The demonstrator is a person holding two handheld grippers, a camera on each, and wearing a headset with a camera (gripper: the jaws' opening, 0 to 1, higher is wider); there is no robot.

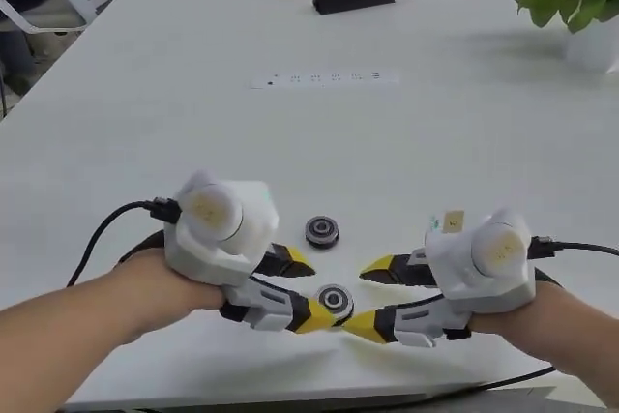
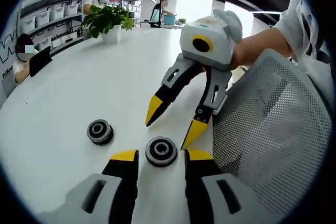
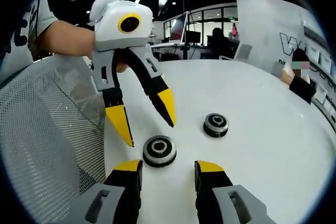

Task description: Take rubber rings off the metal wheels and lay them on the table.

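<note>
Yellow-tipped fingers (image 2: 124, 157) of left gripper (image 1: 306, 288) and right gripper (image 1: 364, 297) wide apart, metal wheel (image 1: 335, 299) between them

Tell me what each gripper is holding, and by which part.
Nothing is held. The left gripper and right gripper are both open, jaws flanking the near wheel on the table, not clamping it.
</note>
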